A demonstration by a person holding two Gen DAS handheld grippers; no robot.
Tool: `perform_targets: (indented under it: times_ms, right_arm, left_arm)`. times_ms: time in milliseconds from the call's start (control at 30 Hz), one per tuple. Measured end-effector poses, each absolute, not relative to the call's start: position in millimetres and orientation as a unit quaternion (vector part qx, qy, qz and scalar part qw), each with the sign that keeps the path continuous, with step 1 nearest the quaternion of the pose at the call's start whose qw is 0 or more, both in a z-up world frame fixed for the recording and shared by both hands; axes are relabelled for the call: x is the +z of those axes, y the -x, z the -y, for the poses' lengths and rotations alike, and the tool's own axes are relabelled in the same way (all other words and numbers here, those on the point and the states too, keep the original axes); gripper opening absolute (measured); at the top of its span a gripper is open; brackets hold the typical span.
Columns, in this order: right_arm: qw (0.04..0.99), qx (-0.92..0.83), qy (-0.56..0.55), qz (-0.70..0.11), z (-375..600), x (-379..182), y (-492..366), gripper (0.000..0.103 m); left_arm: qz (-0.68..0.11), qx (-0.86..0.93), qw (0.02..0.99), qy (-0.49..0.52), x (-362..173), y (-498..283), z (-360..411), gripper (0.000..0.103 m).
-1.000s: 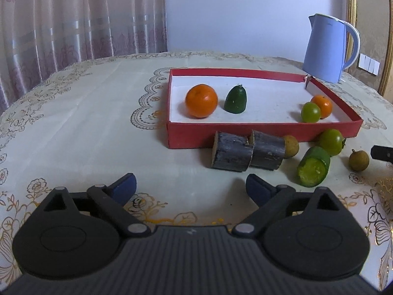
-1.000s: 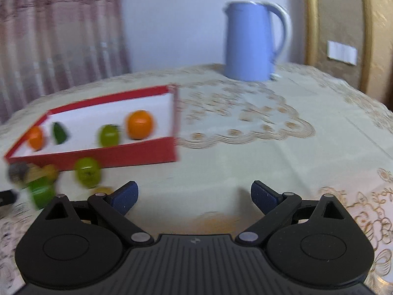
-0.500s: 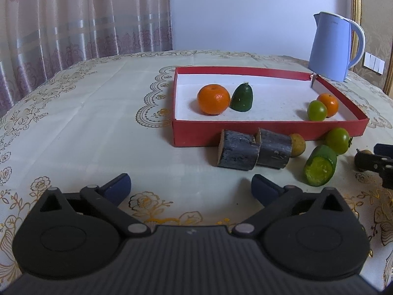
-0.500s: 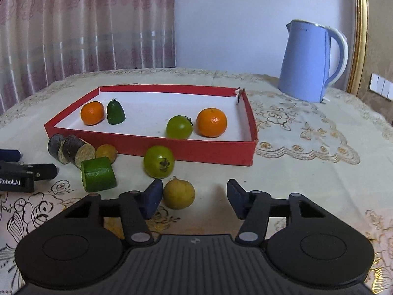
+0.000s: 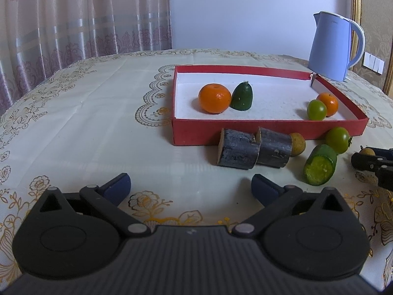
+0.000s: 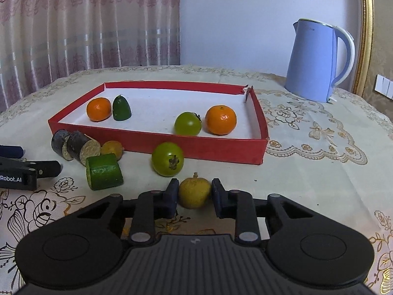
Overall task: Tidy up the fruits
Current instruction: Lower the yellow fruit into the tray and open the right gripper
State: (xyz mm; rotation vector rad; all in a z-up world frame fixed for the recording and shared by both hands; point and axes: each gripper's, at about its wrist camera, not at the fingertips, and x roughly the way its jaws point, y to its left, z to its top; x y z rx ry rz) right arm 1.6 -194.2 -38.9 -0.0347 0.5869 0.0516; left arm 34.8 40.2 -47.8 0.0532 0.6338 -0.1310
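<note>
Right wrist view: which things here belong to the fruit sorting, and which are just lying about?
Job:
red shallow tray
small yellow-brown round fruit, clamped by right gripper
green tomato on the cloth
cut green cucumber piece

Lying about:
blue electric kettle
pink curtain

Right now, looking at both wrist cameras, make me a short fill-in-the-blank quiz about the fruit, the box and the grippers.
1. The right gripper is shut on a small ____ fruit.
2. The red box holds two oranges, a dark green piece and one green ____.
3. The left gripper has its jaws ____, with nothing between them.
4. Behind the box stands a blue ____.

Missing words: yellow; tomato; open; kettle
</note>
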Motion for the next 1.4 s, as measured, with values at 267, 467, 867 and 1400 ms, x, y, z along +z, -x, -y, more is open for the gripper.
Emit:
perform_targets:
  times_ms: [267, 467, 867, 1400]
  right_arm:
    - [0.965, 0.011, 0.024, -0.263, 200, -23, 0, 0.028]
    - [0.97, -0.01, 0.039, -0.238, 207, -7, -21, 0.028]
    - [0.957, -0.035, 0.036, -0.286, 222, -22, -88, 0.028]
    - [0.972, -0.034, 0.01, -0.234, 227, -10, -45, 0.072]
  left_arm:
    - [-0.312, -0.065, 0.948, -0.026, -48, -35, -40, 0.103]
    - [-0.312, -0.065, 0.948, -0.026, -48, -35, -40, 0.103]
    - [-0.312, -0.065, 0.948, -0.026, -48, -35, -40, 0.103]
    - [-0.312, -0.064, 0.948, -0.026, -48, -35, -40, 0.103]
